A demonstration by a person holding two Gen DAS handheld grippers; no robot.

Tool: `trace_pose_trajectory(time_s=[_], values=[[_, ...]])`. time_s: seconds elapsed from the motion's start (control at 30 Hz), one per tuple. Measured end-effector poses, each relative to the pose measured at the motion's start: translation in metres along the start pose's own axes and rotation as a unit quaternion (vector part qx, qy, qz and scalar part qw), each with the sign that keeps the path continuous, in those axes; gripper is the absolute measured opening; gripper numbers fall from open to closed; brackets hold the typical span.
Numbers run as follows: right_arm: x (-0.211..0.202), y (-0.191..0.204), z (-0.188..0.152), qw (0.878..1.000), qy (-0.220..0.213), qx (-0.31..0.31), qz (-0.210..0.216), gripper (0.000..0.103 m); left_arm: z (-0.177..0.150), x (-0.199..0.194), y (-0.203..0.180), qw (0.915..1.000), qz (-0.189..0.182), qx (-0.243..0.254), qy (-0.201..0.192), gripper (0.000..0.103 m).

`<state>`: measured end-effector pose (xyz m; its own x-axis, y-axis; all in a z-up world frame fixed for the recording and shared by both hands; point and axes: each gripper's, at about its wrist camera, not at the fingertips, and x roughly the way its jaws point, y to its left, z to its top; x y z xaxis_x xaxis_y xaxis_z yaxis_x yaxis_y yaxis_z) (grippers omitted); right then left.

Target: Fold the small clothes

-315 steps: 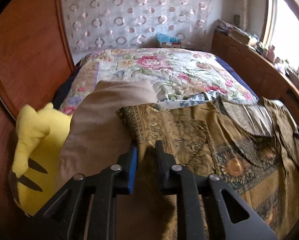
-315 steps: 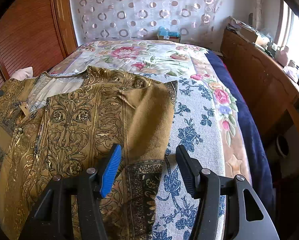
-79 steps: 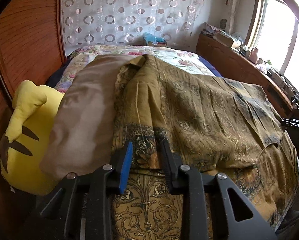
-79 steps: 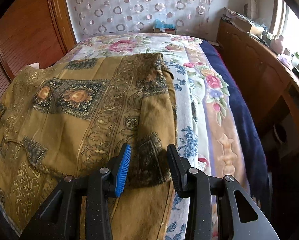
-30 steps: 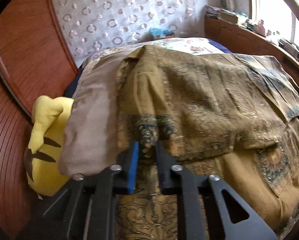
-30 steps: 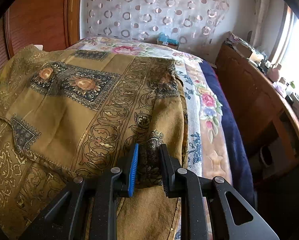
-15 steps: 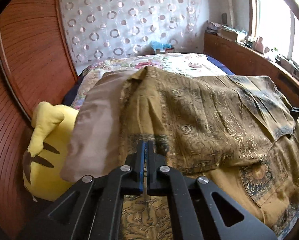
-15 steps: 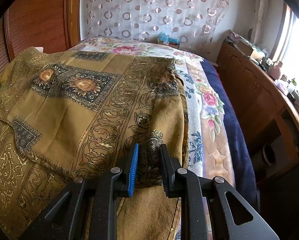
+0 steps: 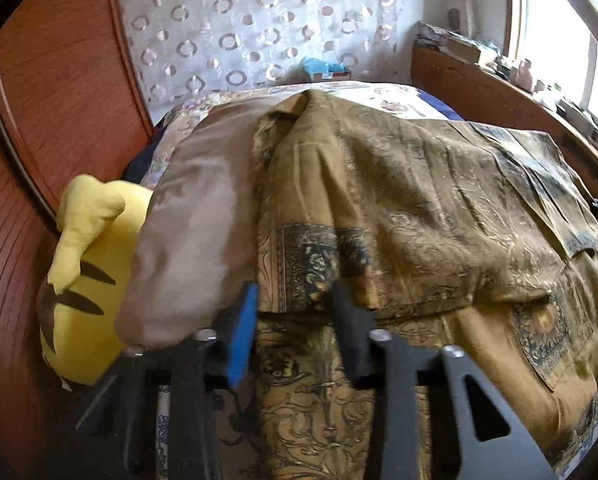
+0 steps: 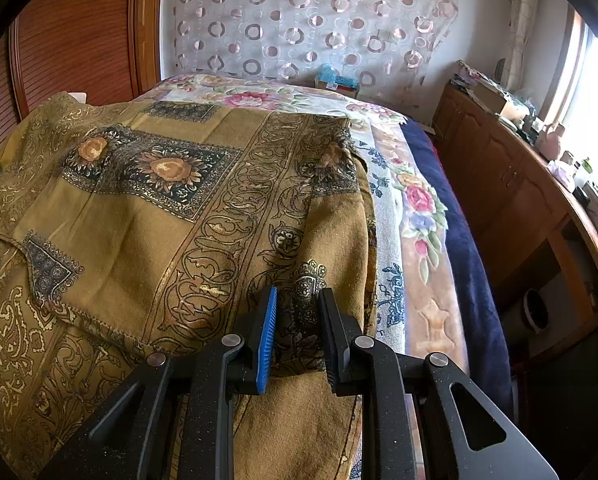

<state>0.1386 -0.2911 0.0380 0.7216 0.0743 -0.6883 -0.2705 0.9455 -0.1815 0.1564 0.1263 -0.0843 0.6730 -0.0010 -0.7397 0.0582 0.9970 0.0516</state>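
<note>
Garment: the golden-brown patterned garment lies spread on the bed, its upper layer doubled over the lower one, so the fold looks roughly half made.

Left tongs: your left gripper has its jaws spread wide. The doubled edge of the cloth sits between them, but neither pad presses it. I read this as a let-go at the fold's left end, with the edge laid where you want it.

Right tongs: your right gripper has narrower jaws, with the dark-bordered corner of the cloth bunched between the blue pad and the black one. It appears pinched, though a small gap keeps me from being sure. Holding this corner probably keeps the layer taut while the other end settles.

Left view only: a plain tan cloth lies just beside the garment's left edge, and a yellow plush toy is wedged against the wooden wall. The far tongs peek in at the right rim.

Right view only: the bare floral bedspread, the navy blanket along the bedside, and the wooden cabinet under the window.

Next, as a guess: free the right corner once it lies flat, then take a new edge for the second fold.

Risk: the loose left edge may creep if you tug from the right.
</note>
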Motion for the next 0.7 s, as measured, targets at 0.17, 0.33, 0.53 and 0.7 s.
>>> trace_pose_trajectory(time_s=[0.17,0.33,0.53,0.7], values=[[0.000,-0.001,-0.001,1.000,0.000,0.000,0.001,0.021,0.004,-0.009,-0.007,0.9997,0.003,0.011,-0.020,0.020],[-0.001,0.000,-0.001,1.000,0.000,0.000,0.001,0.021,0.009,-0.010,-0.008,0.9990,0.020,0.026,-0.031,0.006],[-0.001,-0.001,-0.001,1.000,-0.001,-0.002,0.001,0.021,0.013,-0.011,-0.013,0.9986,0.020,0.045,-0.021,0.002],[-0.001,-0.002,-0.002,1.000,-0.001,-0.001,0.002,0.021,0.012,-0.002,-0.008,0.9998,-0.010,0.018,0.006,0.012]])
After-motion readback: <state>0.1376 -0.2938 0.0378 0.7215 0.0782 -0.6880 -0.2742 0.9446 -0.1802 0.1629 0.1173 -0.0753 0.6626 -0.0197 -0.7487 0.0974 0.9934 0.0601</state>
